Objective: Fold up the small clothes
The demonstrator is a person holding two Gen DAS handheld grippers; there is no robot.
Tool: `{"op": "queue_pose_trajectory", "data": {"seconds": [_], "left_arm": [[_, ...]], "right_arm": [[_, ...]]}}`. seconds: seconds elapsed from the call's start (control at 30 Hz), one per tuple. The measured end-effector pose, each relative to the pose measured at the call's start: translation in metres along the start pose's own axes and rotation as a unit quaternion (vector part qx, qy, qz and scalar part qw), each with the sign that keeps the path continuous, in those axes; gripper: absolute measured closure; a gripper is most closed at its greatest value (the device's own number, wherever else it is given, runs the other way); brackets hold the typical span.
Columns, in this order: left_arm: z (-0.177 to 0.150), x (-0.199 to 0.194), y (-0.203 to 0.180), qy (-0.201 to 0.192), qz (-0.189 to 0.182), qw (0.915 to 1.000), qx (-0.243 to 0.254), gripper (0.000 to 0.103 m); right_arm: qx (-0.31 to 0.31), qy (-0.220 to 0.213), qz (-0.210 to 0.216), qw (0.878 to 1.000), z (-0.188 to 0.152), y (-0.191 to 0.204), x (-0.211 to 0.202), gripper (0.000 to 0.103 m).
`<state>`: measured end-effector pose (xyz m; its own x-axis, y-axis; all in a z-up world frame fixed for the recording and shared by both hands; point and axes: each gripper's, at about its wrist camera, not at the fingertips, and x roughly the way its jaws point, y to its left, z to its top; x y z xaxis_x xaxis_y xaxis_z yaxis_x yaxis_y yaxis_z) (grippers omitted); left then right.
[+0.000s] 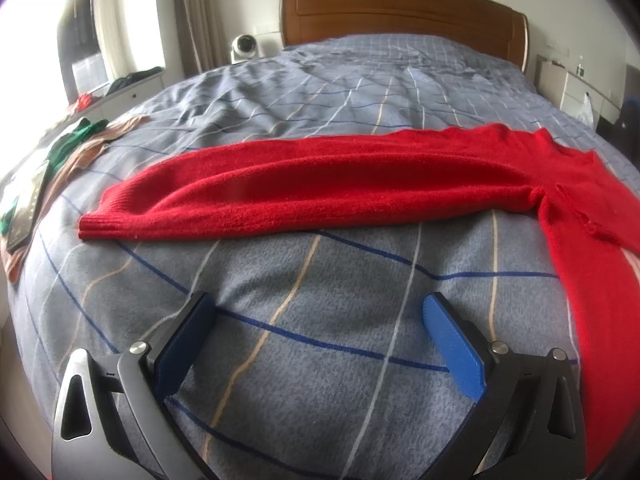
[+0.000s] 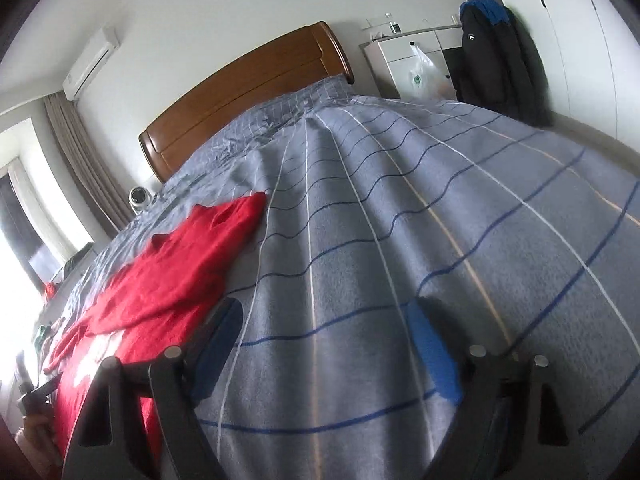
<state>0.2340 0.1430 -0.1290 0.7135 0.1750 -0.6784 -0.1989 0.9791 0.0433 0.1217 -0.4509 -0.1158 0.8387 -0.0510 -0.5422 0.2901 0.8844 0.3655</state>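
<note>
A red knit sweater (image 1: 320, 188) lies on the grey-blue checked bedspread (image 1: 304, 320). One sleeve stretches left across the bed, its cuff at the left end; the body runs down the right edge of the left wrist view. My left gripper (image 1: 320, 308) is open and empty, just short of the sleeve. In the right wrist view the sweater (image 2: 176, 272) lies to the left, with white markings on its near part. My right gripper (image 2: 324, 316) is open and empty over bare bedspread (image 2: 400, 240), its left finger beside the sweater's edge.
Green and tan clothes (image 1: 76, 148) and a dark flat device (image 1: 28, 204) lie at the bed's left edge. A wooden headboard (image 1: 400, 12) stands at the far end. A white cabinet (image 2: 412, 64) and a hanging dark jacket (image 2: 500, 64) stand to the right.
</note>
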Motion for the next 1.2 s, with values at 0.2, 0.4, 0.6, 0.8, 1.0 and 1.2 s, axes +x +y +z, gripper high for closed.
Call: {"op": "queue_pose_trajectory", "data": {"seconds": [0.2, 0.4, 0.6, 0.8, 1.0, 1.2], "left_arm": [[0.003, -0.003, 0.002, 0.011, -0.012, 0.9999, 0.0, 0.0], [0.033, -0.016, 0.053, 0.061, -0.098, 0.9904, -0.076, 0.0], [0.059, 0.008, 0.148, 0.129, -0.103, 0.9712, -0.172, 0.001], [0.071, 0.032, 0.2, 0.144, -0.102, 0.9608, -0.214, 0.009], [0.078, 0.06, 0.197, 0.159, -0.111, 0.9593, -0.205, 0.089], [0.132, 0.009, 0.154, 0.108, -0.154, 0.9685, -0.164, 0.097]], "right_arm": [[-0.005, 0.006, -0.005, 1.0, 0.0, -0.001, 0.002, 0.017], [-0.004, 0.009, -0.003, 1.0, -0.001, -0.003, 0.001, 0.016], [-0.007, 0.014, -0.007, 1.0, -0.001, -0.001, 0.003, 0.015], [-0.012, 0.019, -0.015, 1.0, 0.0, 0.003, 0.005, 0.015], [-0.015, 0.02, -0.02, 0.999, 0.0, 0.005, 0.006, 0.015], [-0.019, 0.023, -0.027, 0.999, 0.0, 0.009, 0.007, 0.015]]}}
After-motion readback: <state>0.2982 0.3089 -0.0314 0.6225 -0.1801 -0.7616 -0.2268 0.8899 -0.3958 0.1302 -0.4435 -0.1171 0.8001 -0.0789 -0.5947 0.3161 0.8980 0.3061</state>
